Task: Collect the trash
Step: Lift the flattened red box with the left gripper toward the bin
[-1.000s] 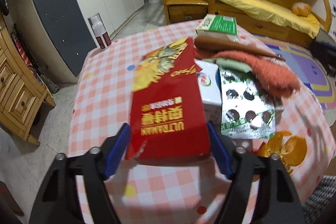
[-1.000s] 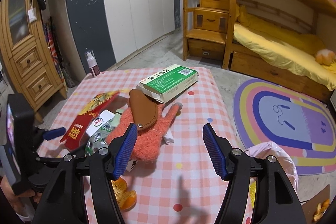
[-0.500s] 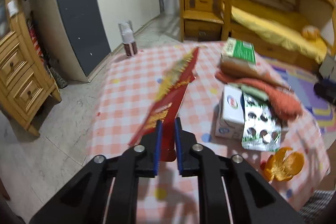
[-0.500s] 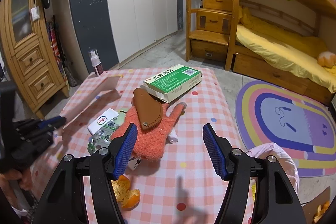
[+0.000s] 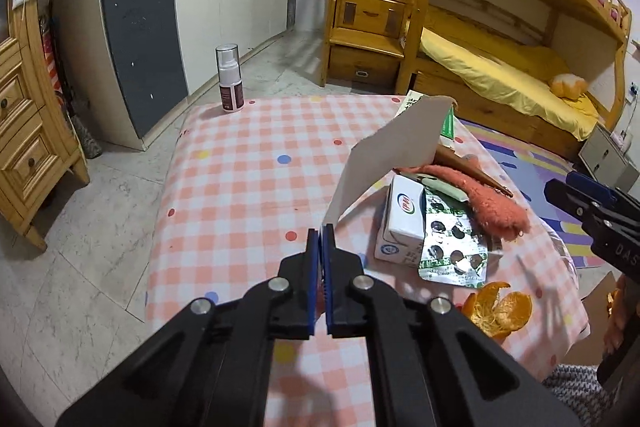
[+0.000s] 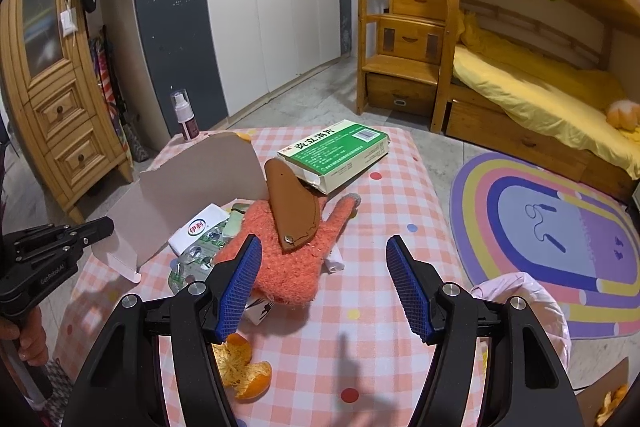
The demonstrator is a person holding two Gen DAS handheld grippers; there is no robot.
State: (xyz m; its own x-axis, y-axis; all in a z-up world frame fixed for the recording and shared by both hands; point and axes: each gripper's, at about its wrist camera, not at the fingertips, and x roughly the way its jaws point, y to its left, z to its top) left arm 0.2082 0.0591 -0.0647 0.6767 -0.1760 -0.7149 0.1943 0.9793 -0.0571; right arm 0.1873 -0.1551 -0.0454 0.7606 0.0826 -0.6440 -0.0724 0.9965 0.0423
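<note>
Cardboard, pale grey on its showing side, is pinched edge-on between the blue pads of the left gripper (image 5: pixel 323 231); the jaws have just closed to a narrow slit on this flattened carton (image 5: pixel 394 151), and it now stands tilted up off the checked tablecloth (image 5: pixel 248 187), reaching over the other litter. From the right wrist view the same carton (image 6: pixel 192 195) shows as a folded sheet with a flap hanging at its low end, held by the left gripper (image 6: pixel 108 227) at the left edge, with a person's fingers (image 6: pixel 28 339) on the handle below.

At the far left corner of the table stands a small spray bottle (image 5: pixel 230 79). Toward the middle lies a white milk carton (image 5: pixel 402 223) on its side, with an emptied foil blister sheet (image 5: pixel 452 247) lying partly over it. Just beyond them an orange fuzzy glove (image 6: pixel 288 247) lies flat with a brown leather sheath (image 6: pixel 294 207) on top, the sheath's tip touching a green-and-white medicine box (image 6: pixel 338 155). Orange peel (image 6: pixel 240 371) lies near the table's close edge.

The right gripper (image 6: pixel 324 287) hovers over the tablecloth with its fingers wide apart and nothing between them, the glove just beyond its left pad. Right of the table, a pink plastic bag (image 6: pixel 520 303) shows behind the right finger; what it contains cannot be told. At the lower right corner more peel lies in a cardboard box (image 6: pixel 612 387).
</note>
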